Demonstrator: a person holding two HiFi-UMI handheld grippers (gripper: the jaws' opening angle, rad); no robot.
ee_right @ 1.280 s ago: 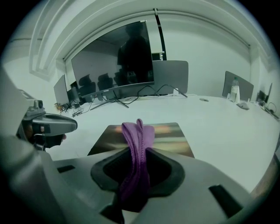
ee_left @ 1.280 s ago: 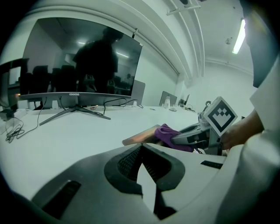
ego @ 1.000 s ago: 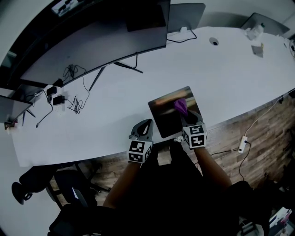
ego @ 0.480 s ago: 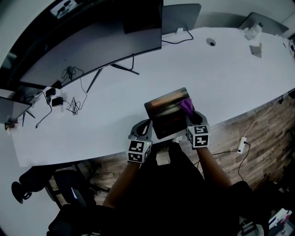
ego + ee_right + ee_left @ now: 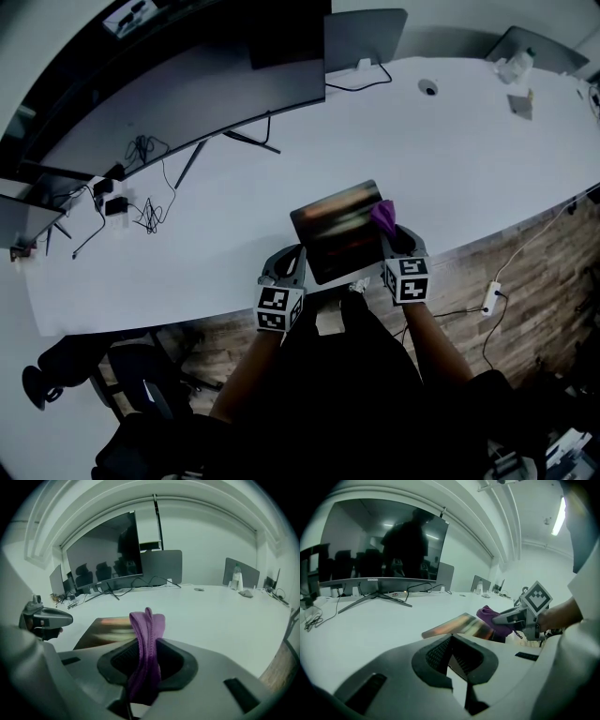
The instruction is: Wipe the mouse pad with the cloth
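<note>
Right gripper (image 5: 391, 232) jaws pinch the purple cloth (image 5: 382, 216) at the right edge of the mouse pad (image 5: 336, 231), center frame on the white surface (image 5: 450, 159). Left gripper (image 5: 292, 255) jaws are pressed together, nothing between them, over the pad's lower-left corner.

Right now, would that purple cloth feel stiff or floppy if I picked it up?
Probably floppy: the purple cloth is bunched in soft folds where the right gripper pinches it. It likely weighs little, since its free end sticks up above the jaws with nothing holding it.
</note>
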